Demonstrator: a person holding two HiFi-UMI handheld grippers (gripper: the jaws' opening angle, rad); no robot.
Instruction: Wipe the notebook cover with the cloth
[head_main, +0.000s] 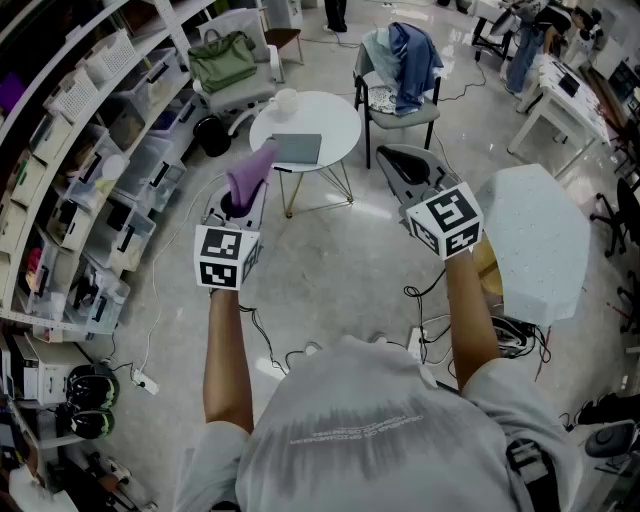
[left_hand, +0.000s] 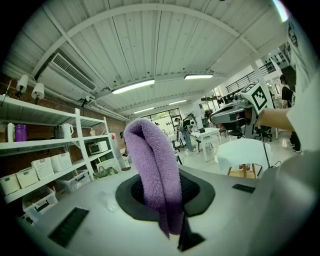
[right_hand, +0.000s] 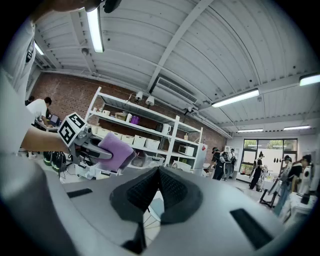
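The grey notebook (head_main: 297, 148) lies flat on a round white table (head_main: 335, 118), well ahead of both grippers. My left gripper (head_main: 238, 200) is held up in the air and is shut on a purple cloth (head_main: 252, 172), which stands up out of the jaws. In the left gripper view the cloth (left_hand: 152, 165) fills the gap between the pads of that gripper (left_hand: 165, 187). My right gripper (head_main: 388, 155) is raised to the right of the table, with its jaws closed together (right_hand: 158, 172) and nothing between them. From the right gripper view the cloth (right_hand: 114, 151) shows in the other gripper.
A white cup-like object (head_main: 286, 100) stands on the table behind the notebook. A chair with draped clothes (head_main: 400, 70) is behind the table, and a chair with a green bag (head_main: 224, 62) to its left. Shelving (head_main: 90, 170) lines the left side. A white angular table (head_main: 535, 240) stands at right. Cables (head_main: 270, 350) lie on the floor.
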